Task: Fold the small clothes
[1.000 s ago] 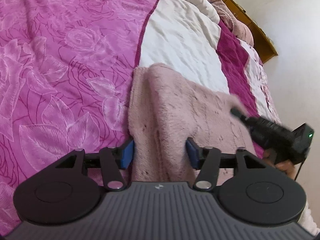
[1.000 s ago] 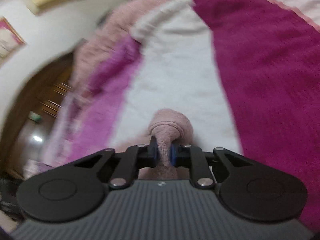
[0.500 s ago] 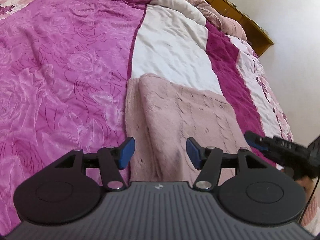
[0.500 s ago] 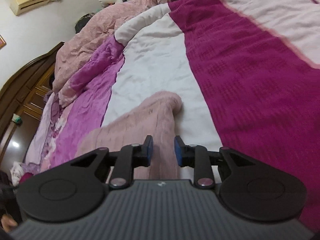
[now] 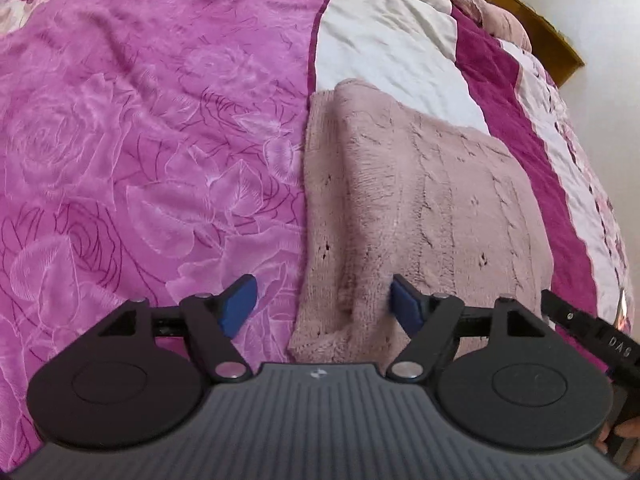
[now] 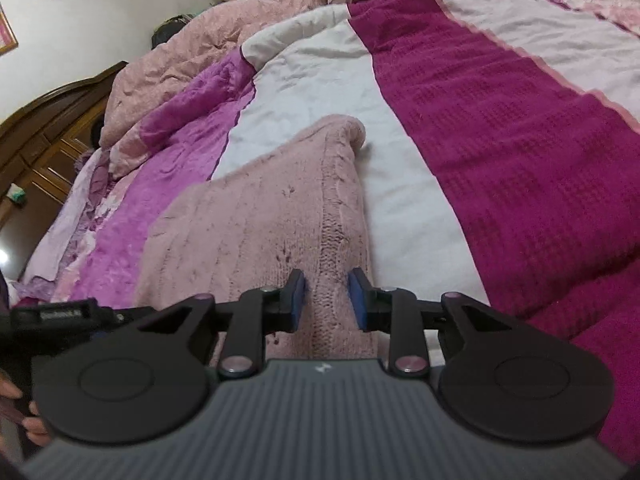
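Pink and fuzzy, the knit garment [image 5: 420, 200] is lying folded on the bed, straddling the seam between the rose-patterned magenta quilt [image 5: 140, 140] and a white panel [image 5: 380, 52]. Its near edge is being cut off behind each gripper's body, so how it ends there cannot be told. In the left wrist view the other tool is showing only as a black sliver at the right border, and in the right wrist view the left tool is likewise poking in at the left edge, with part of a hand [image 6: 24, 412] cropped by the frame.

The left gripper [image 5: 324, 304] is opening, its blue-padded fingers [image 5: 238, 306] standing wide, one over the quilt and one over the garment's folded left side, with no pad pressing on cloth. The right gripper [image 6: 326, 300] is opening too, its fingers narrowly apart around a raised cable-knit ridge along the garment's right edge; the pads are looking just clear of the wool.

Cable ribs are running lengthwise down the soft rectangle, and its far right corner is curling up. A waffle-textured crimson band [image 6: 520, 152] is flanking the white panel.
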### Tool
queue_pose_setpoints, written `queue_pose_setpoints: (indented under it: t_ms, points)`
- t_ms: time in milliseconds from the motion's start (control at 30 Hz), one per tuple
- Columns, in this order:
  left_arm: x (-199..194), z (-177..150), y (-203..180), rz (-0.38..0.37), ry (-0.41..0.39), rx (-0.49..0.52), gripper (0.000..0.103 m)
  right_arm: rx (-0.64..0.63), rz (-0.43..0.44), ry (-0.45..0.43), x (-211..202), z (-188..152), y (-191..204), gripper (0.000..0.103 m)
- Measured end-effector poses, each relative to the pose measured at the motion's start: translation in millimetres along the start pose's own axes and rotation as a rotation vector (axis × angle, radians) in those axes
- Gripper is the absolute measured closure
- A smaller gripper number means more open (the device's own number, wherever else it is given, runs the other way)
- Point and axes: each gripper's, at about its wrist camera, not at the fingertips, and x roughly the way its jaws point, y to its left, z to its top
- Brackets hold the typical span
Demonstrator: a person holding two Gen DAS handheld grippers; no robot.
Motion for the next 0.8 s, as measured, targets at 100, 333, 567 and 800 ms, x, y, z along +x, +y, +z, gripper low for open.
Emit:
queue_pose_setpoints:
  t_ms: [100,333,567,800]
  points:
    - [-7.3,-2.2,-3.9,0.014,-0.016,0.018,0.025,0.017,-0.005,0.011,-5.3,2.3,-1.7,0.069]
    - [-37.2,-22.3,-25.6,0.058,-0.059,0.110,0.024,-0.002,-0.034,0.050,-24.9,-9.4,5.0,0.044]
    - [-45.5,-53.1,-45.4,0.093,-0.059,0.137,0.004,-0.087,-0.049,0.066,-44.5,-24.4,20.6,0.033]
    - [-23.4,-74.1,-58.4,0.119,0.005,0.154,0.001,-0.199,-0.115,0.085,-44.0,-37.7,30.5,0.032]
